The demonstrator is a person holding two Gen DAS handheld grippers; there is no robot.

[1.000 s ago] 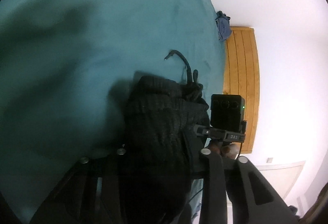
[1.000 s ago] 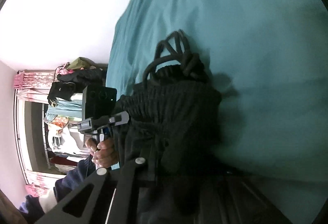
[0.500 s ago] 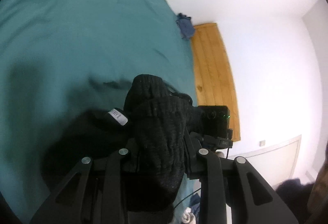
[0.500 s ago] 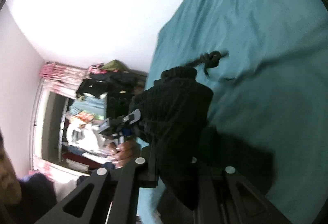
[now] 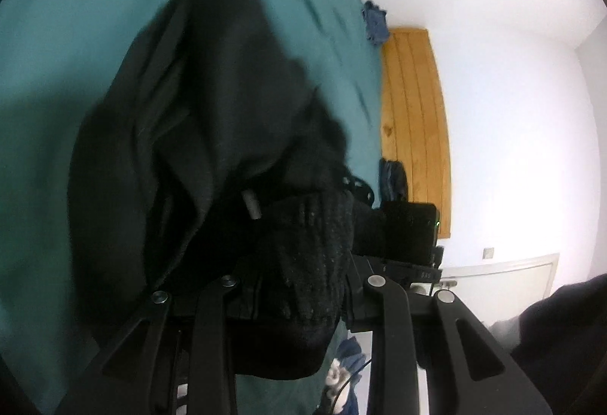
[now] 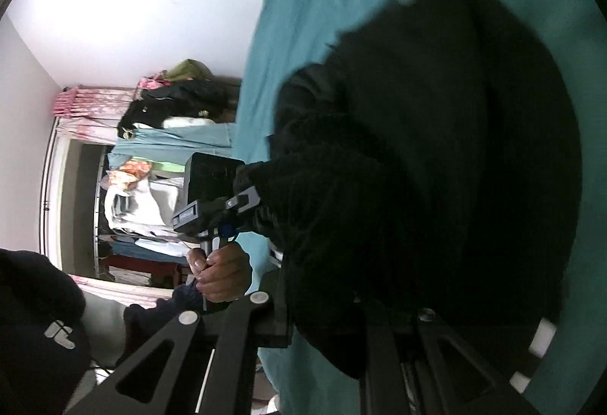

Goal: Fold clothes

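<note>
A black garment (image 5: 212,134) with a ribbed knit waistband hangs in the air above the teal bed (image 5: 68,35). My left gripper (image 5: 299,286) is shut on the waistband, whose ribbed edge bulges between its fingers. In the right wrist view the same black garment (image 6: 436,149) fills most of the frame, and my right gripper (image 6: 334,305) is shut on its waistband. The other gripper shows in each view, the right one beside the cloth in the left wrist view (image 5: 409,236) and the left one (image 6: 216,195) held by a hand. The garment body is blurred.
A wooden headboard (image 5: 413,126) stands at the far end of the bed, with a blue cloth (image 5: 375,22) near it. A clothes rack (image 6: 151,164) with hanging clothes and pink curtains stands beside the bed. A person in dark clothing (image 6: 38,320) is close by.
Both grippers have lifted the waistband up off the bed. The garment body, bunched low before, has swung up and now spreads out in front of both cameras.
</note>
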